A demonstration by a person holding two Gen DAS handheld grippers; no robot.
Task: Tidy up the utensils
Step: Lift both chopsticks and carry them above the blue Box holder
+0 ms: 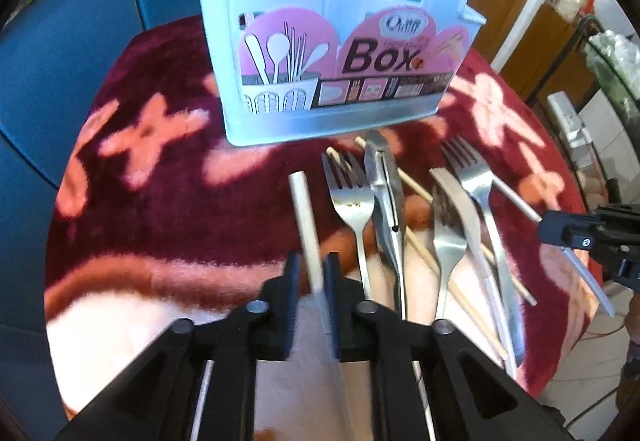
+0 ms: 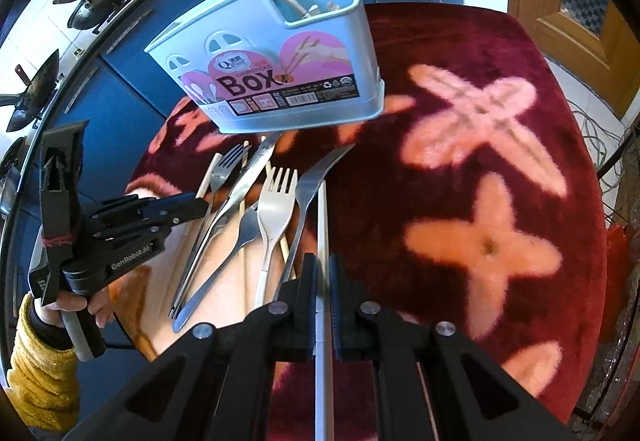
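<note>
— Condition of the grips?

— Left gripper (image 1: 311, 283) pinches a pale cream chopstick (image 1: 305, 217); right gripper (image 2: 323, 281) pinches a pale grey one (image 2: 322, 225), both near the tail.

— Risks?

— Each stick may pivot or slip. Beyond them steel forks (image 2: 276, 201) and a knife (image 2: 240, 189) lie loose on the maroon rug (image 2: 480, 169). The light-blue plastic cutlery box (image 2: 300, 81) could tip if struck.
</note>
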